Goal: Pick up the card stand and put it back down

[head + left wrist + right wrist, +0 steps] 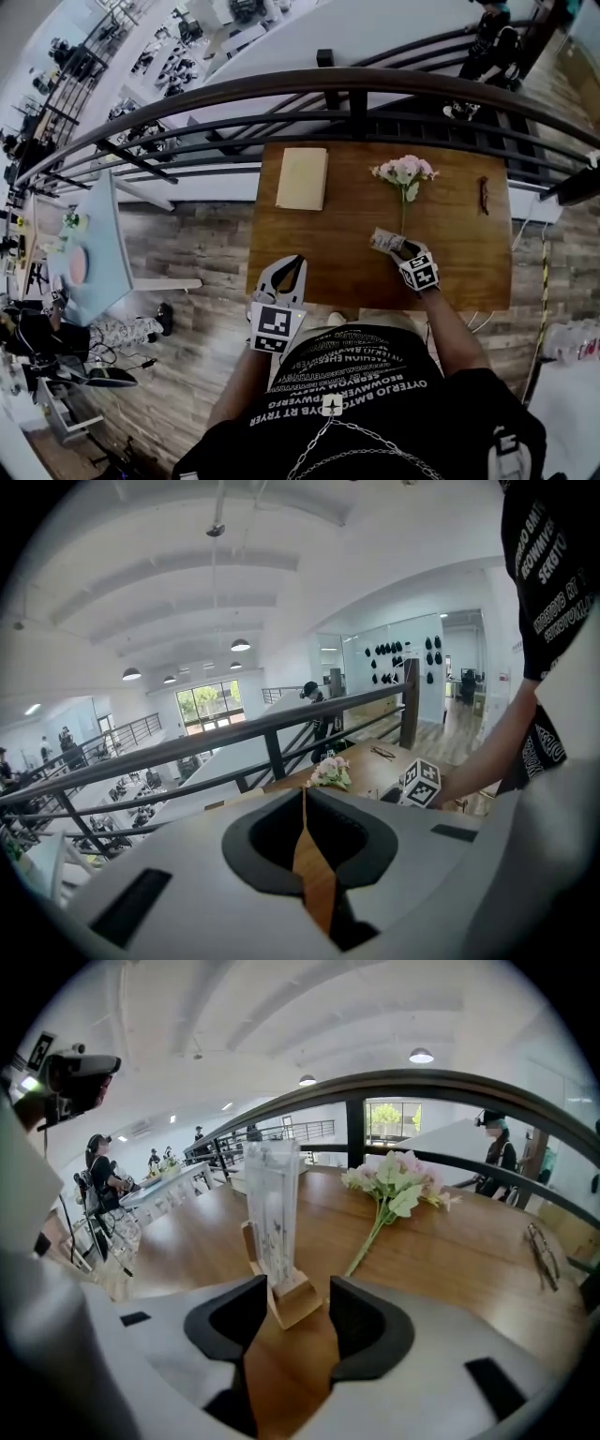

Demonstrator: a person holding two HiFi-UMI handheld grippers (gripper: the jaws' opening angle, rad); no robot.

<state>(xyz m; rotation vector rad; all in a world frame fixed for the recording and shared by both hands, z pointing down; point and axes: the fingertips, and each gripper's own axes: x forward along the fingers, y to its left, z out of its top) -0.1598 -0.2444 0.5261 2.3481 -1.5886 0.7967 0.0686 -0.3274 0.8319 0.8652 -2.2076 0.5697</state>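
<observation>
The card stand (272,1206), a clear upright sleeve on a small wooden base, stands on the wooden table (469,267). In the head view the card stand (385,241) is just ahead of my right gripper (398,249). In the right gripper view the right gripper (298,1293) is open, its jaws on either side of the wooden base, with a thin gap showing on the right side. My left gripper (287,264) hovers over the table's front left edge. Its jaws meet at the tips with nothing between them, which the left gripper view also shows for the left gripper (303,794).
A sprig of pink flowers (404,172) lies beyond the stand, its stem pointing at it. A cream pad (303,178) lies at the back left, and a pair of glasses (484,195) at the right. A dark railing (356,94) runs behind the table, above a drop.
</observation>
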